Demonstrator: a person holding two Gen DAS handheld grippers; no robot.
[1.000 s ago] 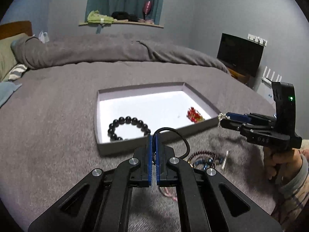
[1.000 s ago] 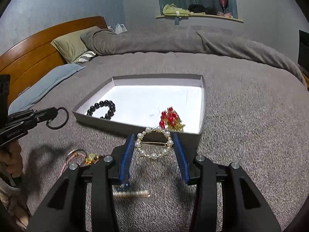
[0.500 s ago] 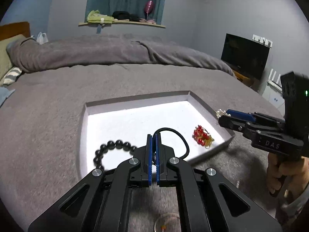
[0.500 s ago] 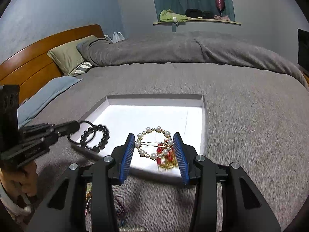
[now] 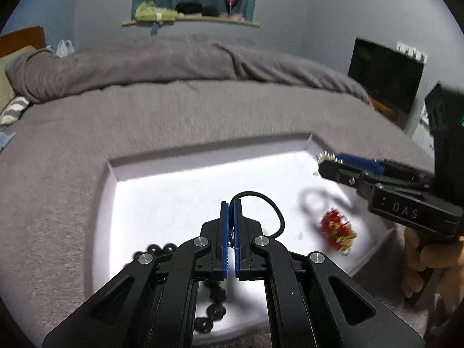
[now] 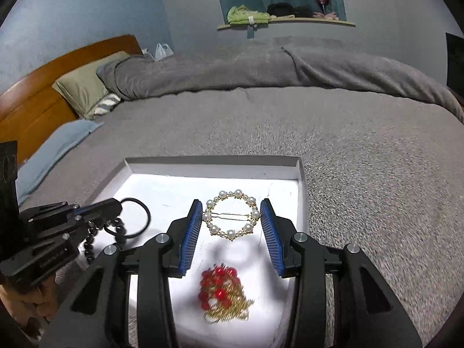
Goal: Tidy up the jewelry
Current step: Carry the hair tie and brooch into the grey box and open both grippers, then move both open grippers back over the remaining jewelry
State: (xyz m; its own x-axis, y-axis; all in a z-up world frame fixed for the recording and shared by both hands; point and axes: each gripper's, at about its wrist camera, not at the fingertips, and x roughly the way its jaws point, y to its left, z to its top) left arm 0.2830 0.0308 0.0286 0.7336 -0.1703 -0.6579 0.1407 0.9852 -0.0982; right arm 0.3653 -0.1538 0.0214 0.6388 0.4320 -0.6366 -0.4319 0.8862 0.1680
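A shallow white box (image 5: 203,156) (image 6: 214,168) lies on the grey bed. My left gripper (image 5: 231,206) (image 6: 116,206) is shut on a black hair tie (image 5: 272,203) (image 6: 142,211) and holds it over the box. My right gripper (image 6: 231,217) (image 5: 327,159) is shut on a round pearl hair clip (image 6: 231,214) and holds it above the box's right half. In the box lie a black bead bracelet (image 5: 214,307) (image 6: 116,232) and a red and gold bead ornament (image 5: 337,230) (image 6: 223,293).
The grey blanket (image 6: 362,174) surrounds the box. Pillows (image 6: 84,90) and a wooden headboard (image 6: 43,87) are at the left. A dark screen (image 5: 385,78) stands at the right beside the bed. A window shelf (image 6: 284,20) with clothes is at the back.
Both grippers moved forward from the near side of the box to over its inside, each still holding its item. The loose jewelry on the blanket has dropped out of view.
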